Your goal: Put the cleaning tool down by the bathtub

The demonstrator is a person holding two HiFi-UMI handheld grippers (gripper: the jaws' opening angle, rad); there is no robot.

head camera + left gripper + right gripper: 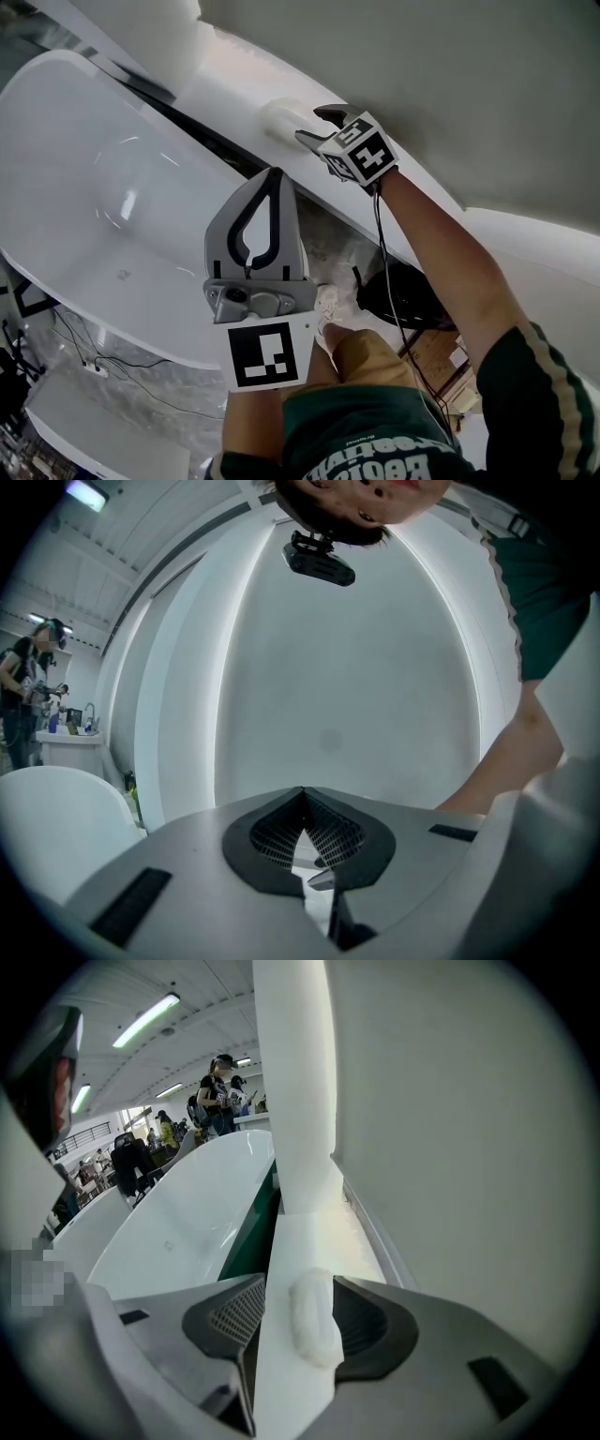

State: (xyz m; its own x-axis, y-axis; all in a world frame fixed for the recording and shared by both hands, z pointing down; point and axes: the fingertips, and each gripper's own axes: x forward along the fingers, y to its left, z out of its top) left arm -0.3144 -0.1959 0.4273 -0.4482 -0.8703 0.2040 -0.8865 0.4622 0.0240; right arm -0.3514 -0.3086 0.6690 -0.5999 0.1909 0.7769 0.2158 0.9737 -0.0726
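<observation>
The cleaning tool (281,120) is white, with a long handle running up and left along the wall beside the white bathtub (103,197). My right gripper (321,127) is shut on its lower part, close to the wall. In the right gripper view the tool (295,1147) stands between the jaws of the right gripper (295,1335), with the bathtub (187,1213) just left of it. My left gripper (274,176) is held up in mid-air over the tub's near rim, shut and holding nothing. In its own view the left gripper (302,799) faces only the plain wall.
A grey-white wall (450,75) runs along the tub's far side. A black object (403,295) and the person's shoes (327,309) are on the floor below. Cables (94,361) lie under the tub's near rim. People (220,1091) stand far off.
</observation>
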